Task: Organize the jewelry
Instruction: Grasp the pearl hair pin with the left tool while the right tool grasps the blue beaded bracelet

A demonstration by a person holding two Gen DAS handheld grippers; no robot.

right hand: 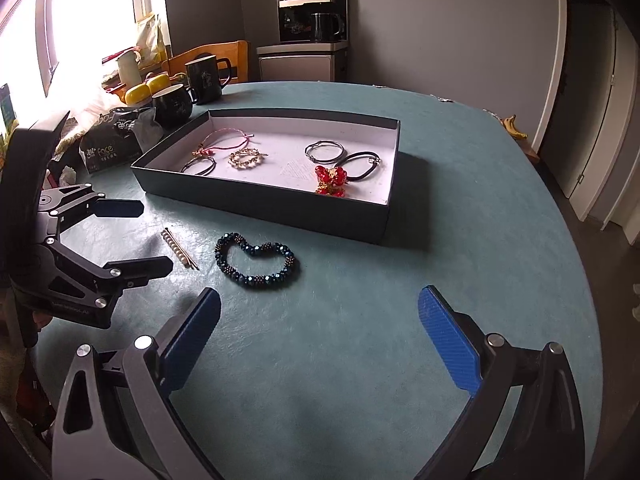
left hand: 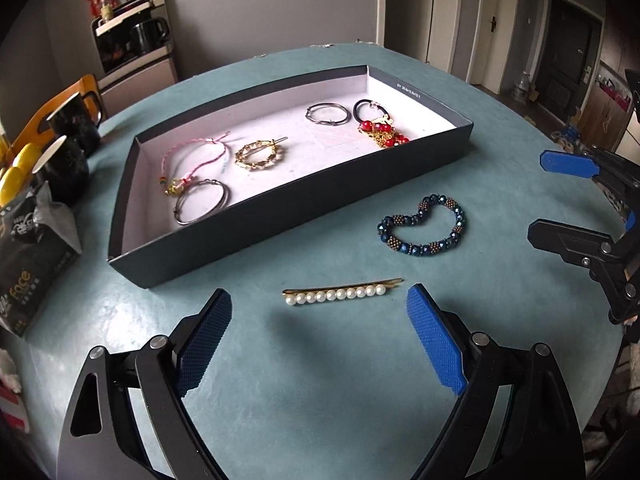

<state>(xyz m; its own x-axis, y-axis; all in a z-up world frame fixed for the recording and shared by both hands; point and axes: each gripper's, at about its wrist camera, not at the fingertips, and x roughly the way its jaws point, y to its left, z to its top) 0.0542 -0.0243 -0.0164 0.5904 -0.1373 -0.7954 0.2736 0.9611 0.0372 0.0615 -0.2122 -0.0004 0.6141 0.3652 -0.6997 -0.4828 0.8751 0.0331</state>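
A pearl hair pin (left hand: 340, 293) lies on the teal table just ahead of my open, empty left gripper (left hand: 320, 300); it also shows in the right wrist view (right hand: 179, 249). A dark blue beaded bracelet (left hand: 424, 226) (right hand: 258, 261) lies to its right, ahead of my open, empty right gripper (right hand: 320, 300). Behind them stands a dark box tray (left hand: 280, 216) (right hand: 260, 208) holding two metal bangles, a pink cord bracelet, a gold hair clip (left hand: 258, 155), a black hair tie and a red beaded piece (left hand: 380, 132). The right gripper (left hand: 540, 196) shows at the left view's right edge.
Two black mugs (left hand: 68, 148) (right hand: 188, 92), yellow containers (left hand: 16, 176) and a tissue pack (left hand: 32, 248) stand at the table's left. A wooden chair (right hand: 208, 56) and a cabinet with a kettle (right hand: 312, 36) are behind the table. The left gripper (right hand: 136, 236) shows at left.
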